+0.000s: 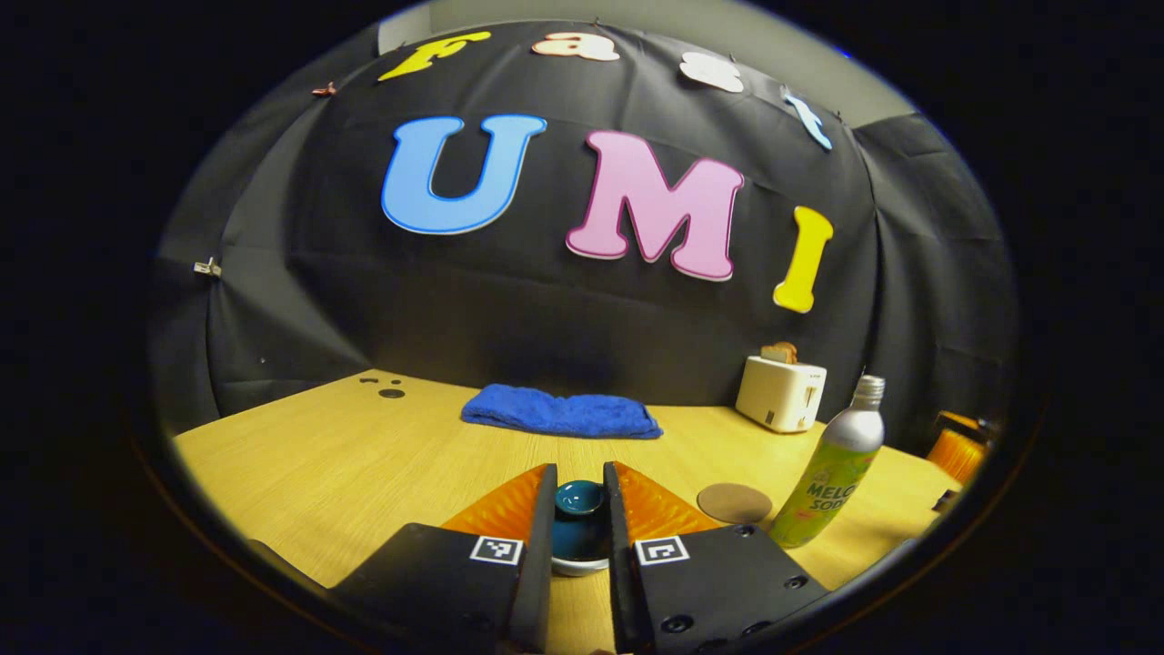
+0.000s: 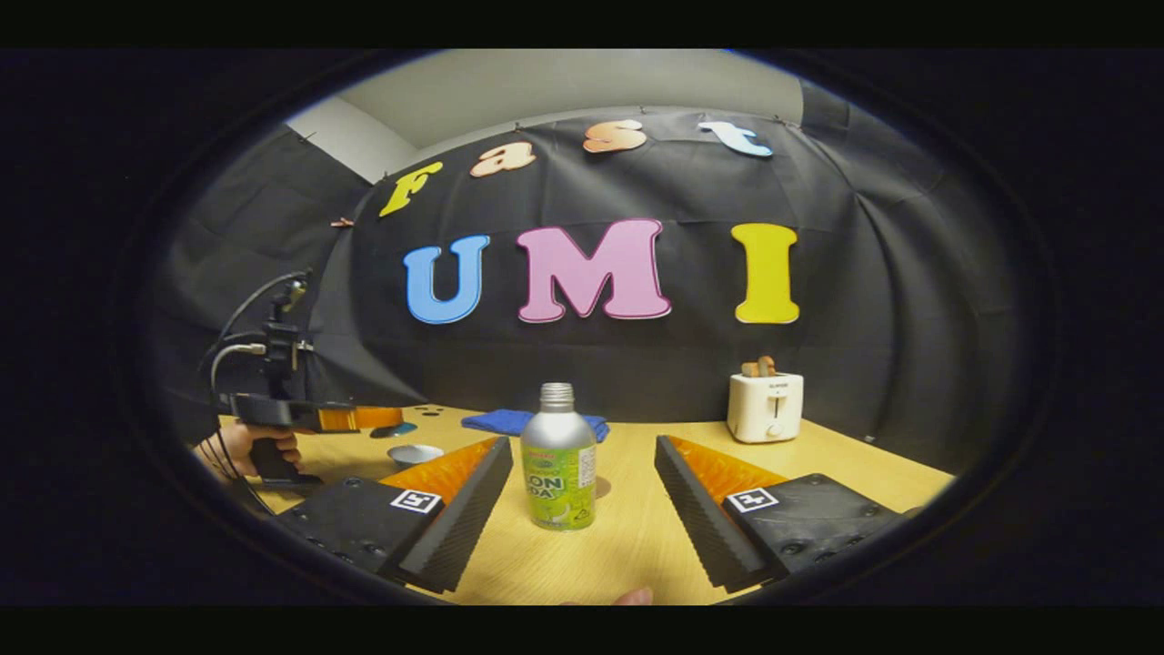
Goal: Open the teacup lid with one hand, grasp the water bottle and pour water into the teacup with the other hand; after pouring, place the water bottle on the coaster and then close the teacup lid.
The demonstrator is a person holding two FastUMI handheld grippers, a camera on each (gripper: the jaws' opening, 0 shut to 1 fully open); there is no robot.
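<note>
- Teacup lid: one, dark teal, held between the left tool fingers, which close on its knob.
- Teacup: one, uncovered, on the wooden surface left of the bottle.
- Water bottle: one, upright, standing between the wide-open fingers of the right tool, untouched.
- Coaster: one, round, beside the bottle.
- Toaster: one.
- Blue towel: one, folded.

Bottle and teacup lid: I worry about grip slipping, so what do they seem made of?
The bottle looks like brushed aluminium: matte silver shoulder and threaded neck, with a glossy printed wrap below. The teacup lid looks like glazed ceramic: dark teal with sharp highlights.
</note>
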